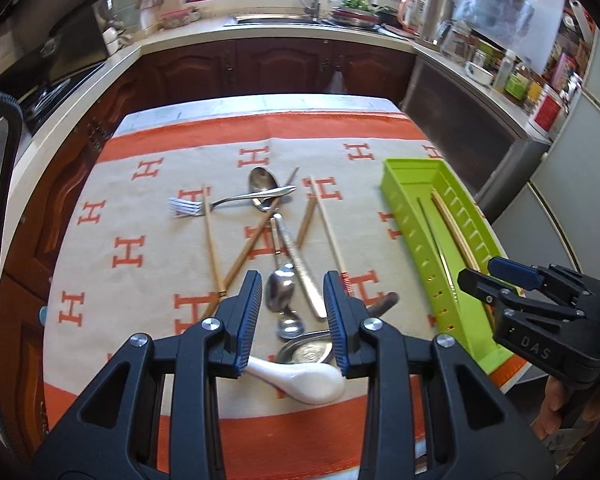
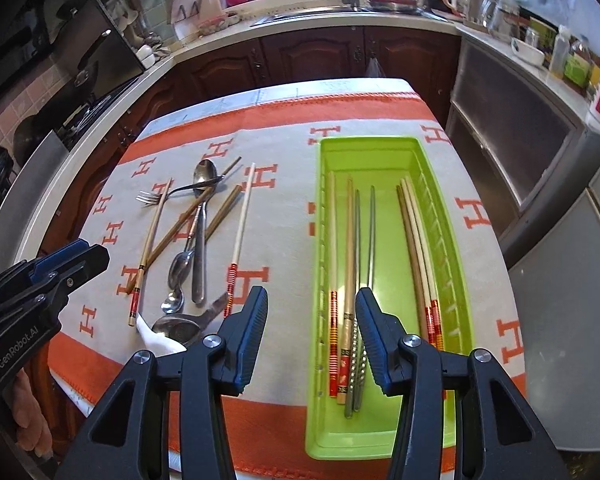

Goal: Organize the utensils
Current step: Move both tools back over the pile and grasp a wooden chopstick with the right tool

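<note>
Roughly, you are partway through; the green tray on the right of the right wrist view already holds chopsticks lying lengthwise: a pale pair and a grey metal pair toward its left side, and another pale group along its right wall; that sorting looks done. What is left lies in the loose pile on the cloth-covered desk, in the middle of the left wrist view; there you have a fork pointing left, a metal spoon at the top of the heap, several wooden chopsticks crossing one another, a long pale chopstick on the right edge of the pile, a second metal spoon, a metal handle beside it, and a white ceramic spoon at the bottom of the frame with a flat metal ladle bowl just above it. Your left gripper hovers over the lower end of the pile, jaws spread and holding nothing; the spoon shows between them. Your right gripper hangs over the near end of the tray, jaws likewise apart and empty. By my judgement the remaining chopsticks should be straightforward; the tangled spoons and fork will need separating first, since handles overlap.
</note>
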Demonstrator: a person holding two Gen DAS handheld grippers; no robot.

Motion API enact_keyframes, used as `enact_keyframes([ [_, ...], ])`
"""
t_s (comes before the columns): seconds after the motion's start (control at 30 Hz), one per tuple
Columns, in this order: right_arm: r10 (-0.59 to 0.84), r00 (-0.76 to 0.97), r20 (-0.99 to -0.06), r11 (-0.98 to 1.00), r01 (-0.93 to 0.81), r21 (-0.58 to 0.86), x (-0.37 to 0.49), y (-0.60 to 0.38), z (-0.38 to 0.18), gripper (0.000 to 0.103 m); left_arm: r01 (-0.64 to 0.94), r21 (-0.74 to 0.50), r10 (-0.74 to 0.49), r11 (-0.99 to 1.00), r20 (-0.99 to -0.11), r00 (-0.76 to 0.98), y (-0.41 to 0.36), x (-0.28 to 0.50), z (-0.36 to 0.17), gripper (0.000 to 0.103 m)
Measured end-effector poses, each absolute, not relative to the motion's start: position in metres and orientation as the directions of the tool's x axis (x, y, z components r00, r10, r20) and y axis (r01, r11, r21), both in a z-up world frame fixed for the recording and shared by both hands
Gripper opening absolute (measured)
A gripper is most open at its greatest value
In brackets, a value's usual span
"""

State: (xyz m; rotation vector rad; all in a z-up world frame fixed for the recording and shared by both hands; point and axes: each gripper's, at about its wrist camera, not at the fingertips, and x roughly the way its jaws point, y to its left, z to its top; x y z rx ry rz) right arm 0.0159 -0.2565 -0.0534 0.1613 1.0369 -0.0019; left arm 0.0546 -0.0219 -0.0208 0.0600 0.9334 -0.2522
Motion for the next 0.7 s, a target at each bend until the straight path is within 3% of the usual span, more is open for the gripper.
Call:
enact_keyframes([
  [0.33, 0.072, 0.531, -0.844, 0.997, -0.062, 0.047, 0.035, -0.201, -0.036, 0.052, 0.148, -0.075, -0.147, 0.986, -0.807, 0.572, 0.023, 0.062, -0.034, 0.028],
  [0.7, 0.167, 0.500, -0.850, 0.985, -0.124, 0.120, 0.074, -0.163, -0.039, 0.053, 0.043, -0.090, -0.099, 0.995, -0.822, 0.561, 0.068, 0.075, -0.051, 0.028],
])
